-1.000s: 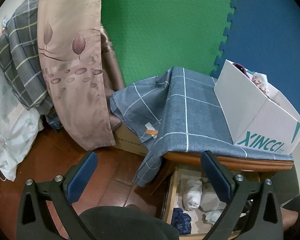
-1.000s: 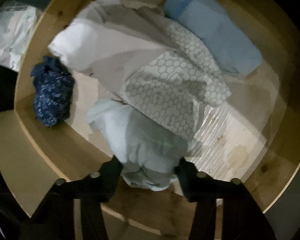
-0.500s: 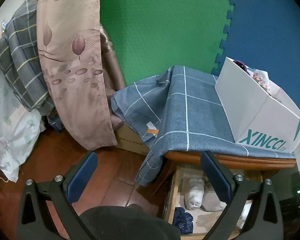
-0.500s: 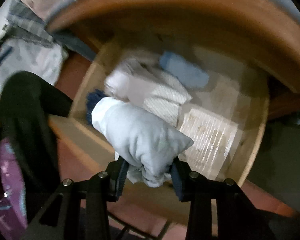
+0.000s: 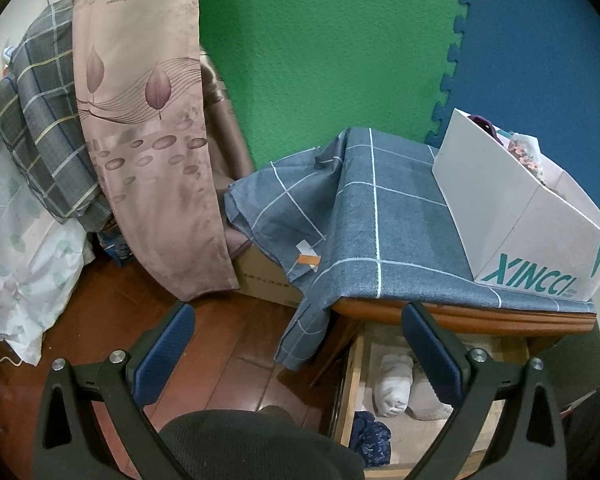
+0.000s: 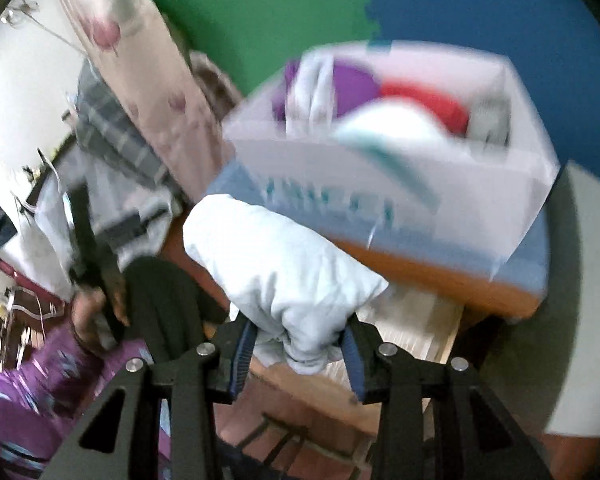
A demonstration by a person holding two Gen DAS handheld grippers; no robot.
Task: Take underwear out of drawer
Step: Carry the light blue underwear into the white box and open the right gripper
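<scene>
Underwear, a pale blue rolled bundle, is clamped at its near end between the pads of the right gripper. The jaws are nearly closed and the cloth bulges out on both sides of them. The bundle hangs in the air in front of the table edge, above the open drawer and below the white box that stands on the checked cloth. This view is blurred, so I cannot tell the fine folds.

The left gripper is wide open and holds nothing; it hovers over the floor, beside the drawer. In that drawer a white roll and a dark blue piece are visible.

The bundle looks light and very soft, not fragile. It bends freely, so the far end can sag or unroll. I judge the grip at the thick, bunched end is the good place, because there several layers are pressed together. A hold on one loose layer could let the roll open and slip.
</scene>
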